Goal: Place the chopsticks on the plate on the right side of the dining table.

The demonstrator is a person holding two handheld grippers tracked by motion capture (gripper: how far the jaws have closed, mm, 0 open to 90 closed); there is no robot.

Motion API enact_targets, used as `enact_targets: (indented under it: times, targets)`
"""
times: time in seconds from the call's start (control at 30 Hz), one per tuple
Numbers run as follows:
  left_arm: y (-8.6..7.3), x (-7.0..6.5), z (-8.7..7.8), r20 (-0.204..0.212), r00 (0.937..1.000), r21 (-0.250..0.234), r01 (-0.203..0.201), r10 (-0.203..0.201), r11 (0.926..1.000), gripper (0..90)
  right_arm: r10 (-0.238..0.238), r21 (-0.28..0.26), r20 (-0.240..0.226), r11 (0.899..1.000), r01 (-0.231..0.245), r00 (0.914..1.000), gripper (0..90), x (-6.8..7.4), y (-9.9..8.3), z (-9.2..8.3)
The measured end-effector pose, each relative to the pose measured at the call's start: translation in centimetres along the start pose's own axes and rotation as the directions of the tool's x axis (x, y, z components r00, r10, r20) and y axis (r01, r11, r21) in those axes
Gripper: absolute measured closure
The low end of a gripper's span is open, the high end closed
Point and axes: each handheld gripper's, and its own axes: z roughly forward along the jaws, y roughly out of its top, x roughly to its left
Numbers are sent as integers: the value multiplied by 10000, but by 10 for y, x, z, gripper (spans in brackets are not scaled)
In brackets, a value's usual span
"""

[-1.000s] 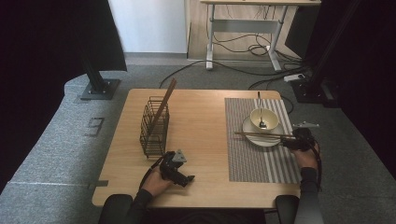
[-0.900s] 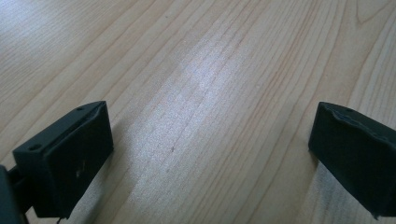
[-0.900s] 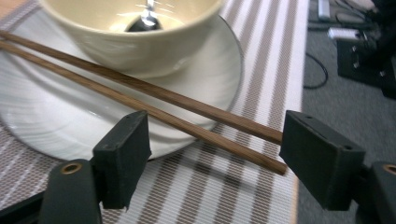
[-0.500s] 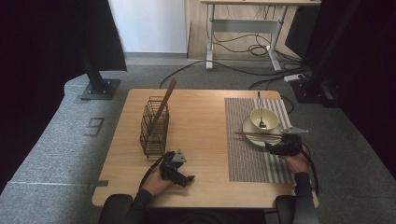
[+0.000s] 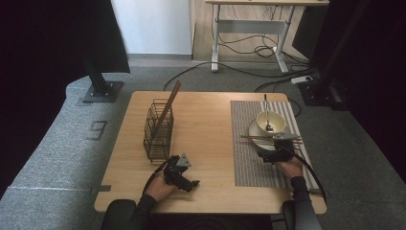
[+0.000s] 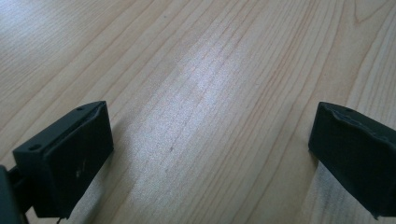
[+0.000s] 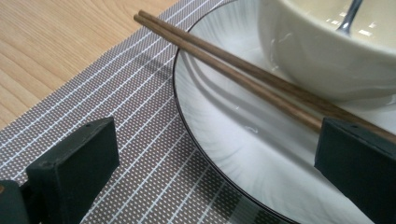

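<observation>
Fingers (image 7: pixel 359 168) spread wide over plate (image 7: pixel 224 140) rim beside chopsticks (image 7: pixel 233 70).

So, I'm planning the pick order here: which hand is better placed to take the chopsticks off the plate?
The right. The right gripper sits at the plate with jaws open, the chopsticks just ahead. The left gripper rests open on bare table, beside the wire basket, far from them.

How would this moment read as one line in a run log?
right gripper: open, fingers near chopsticks on plate | left gripper: open over table
</observation>
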Motion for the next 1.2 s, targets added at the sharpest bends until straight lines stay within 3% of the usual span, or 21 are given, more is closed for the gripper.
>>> enact_targets:
  times: [0.37, 0.97, 1.2]
  targets:
    - [0, 0, 0, 4, 10000, 1, -1, 1, 10000, 0, -133, 176, 57, 9998, 132, 9999, 0, 0, 0, 10]
    - [0, 0, 0, 4, 10000, 5, -5, 5, 10000, 0, -195, 63, 173, 9998, 194, 9997, 5, -1, 2, 5]
    - [0, 0, 0, 3, 10000, 2, -4, 4, 10000, 0, -64, -205, 734, 9998, 79, 9973, 6, -11, 4, -9]
